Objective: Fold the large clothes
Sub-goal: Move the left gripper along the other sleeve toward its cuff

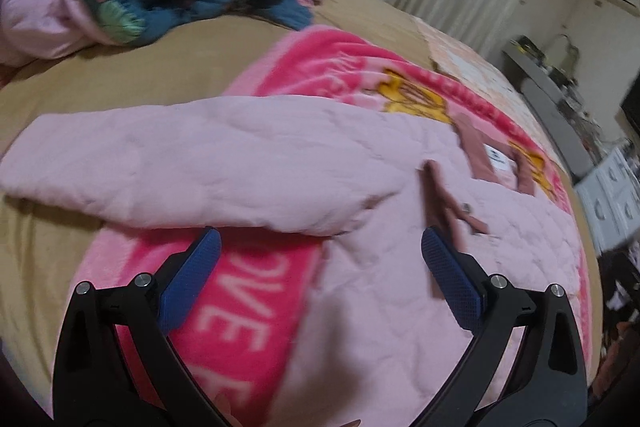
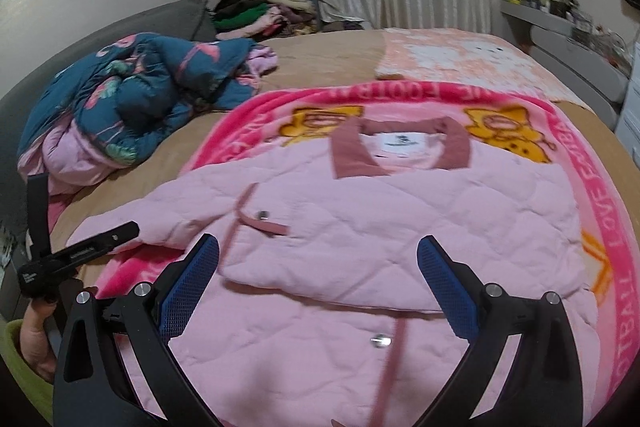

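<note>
Right wrist view: the right gripper point(image 2: 318, 283) hangs over a pink quilted jacket point(image 2: 400, 219), jaws released and empty. The jacket lies flat on a pink blanket point(image 2: 616, 227) on the bed point(image 2: 328, 47), directly ahead of and below the jaws, collar point(image 2: 348, 147) at the far end. One sleeve point(image 1: 192, 163) is already folded across the body, just beyond the left gripper point(image 1: 320, 279), whose jaws also stand wide with nothing between them. Risks, judged from this: the puffy sleeve may spring back or slide off, and pinching the blanket together with the jacket would drag both out of line.
</note>
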`<state>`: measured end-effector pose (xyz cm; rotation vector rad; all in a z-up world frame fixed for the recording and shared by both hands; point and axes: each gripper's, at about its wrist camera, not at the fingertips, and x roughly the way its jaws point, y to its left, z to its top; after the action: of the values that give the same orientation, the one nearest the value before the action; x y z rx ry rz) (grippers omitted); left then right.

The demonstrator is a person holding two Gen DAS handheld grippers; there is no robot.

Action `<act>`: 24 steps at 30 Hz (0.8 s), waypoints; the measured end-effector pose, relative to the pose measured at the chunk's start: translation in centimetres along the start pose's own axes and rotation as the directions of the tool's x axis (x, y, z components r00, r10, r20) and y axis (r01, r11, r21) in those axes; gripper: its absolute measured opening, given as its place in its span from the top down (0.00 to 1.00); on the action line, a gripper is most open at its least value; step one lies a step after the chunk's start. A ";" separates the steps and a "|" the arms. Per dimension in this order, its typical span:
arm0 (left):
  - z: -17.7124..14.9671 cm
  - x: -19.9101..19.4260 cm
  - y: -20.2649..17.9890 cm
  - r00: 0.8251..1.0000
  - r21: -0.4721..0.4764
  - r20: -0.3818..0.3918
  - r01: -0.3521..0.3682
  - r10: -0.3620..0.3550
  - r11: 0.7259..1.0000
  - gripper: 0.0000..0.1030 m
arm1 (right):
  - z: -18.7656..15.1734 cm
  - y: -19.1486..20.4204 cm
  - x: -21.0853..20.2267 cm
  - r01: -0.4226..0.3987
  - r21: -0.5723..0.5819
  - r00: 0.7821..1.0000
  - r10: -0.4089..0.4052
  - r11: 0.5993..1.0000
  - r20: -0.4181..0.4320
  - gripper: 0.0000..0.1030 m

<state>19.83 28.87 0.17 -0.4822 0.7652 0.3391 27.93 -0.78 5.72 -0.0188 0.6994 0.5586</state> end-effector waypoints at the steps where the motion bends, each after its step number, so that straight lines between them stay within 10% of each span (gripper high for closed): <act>1: 0.0 -0.2 0.9 1.000 -0.019 0.007 -0.018 0.018 1.000 0.09 | 0.1 0.6 0.1 -0.007 -0.008 1.000 0.007 1.000 -0.001 0.04; 24: 0.7 -1.8 12.4 0.985 -0.297 0.018 -0.158 0.171 0.942 0.09 | 0.2 16.3 6.4 -0.194 -0.222 0.978 0.171 0.955 -0.118 0.04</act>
<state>13.31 39.46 -1.70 -0.6909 0.7168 0.6238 23.98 16.27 4.63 -0.2032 0.7317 0.8206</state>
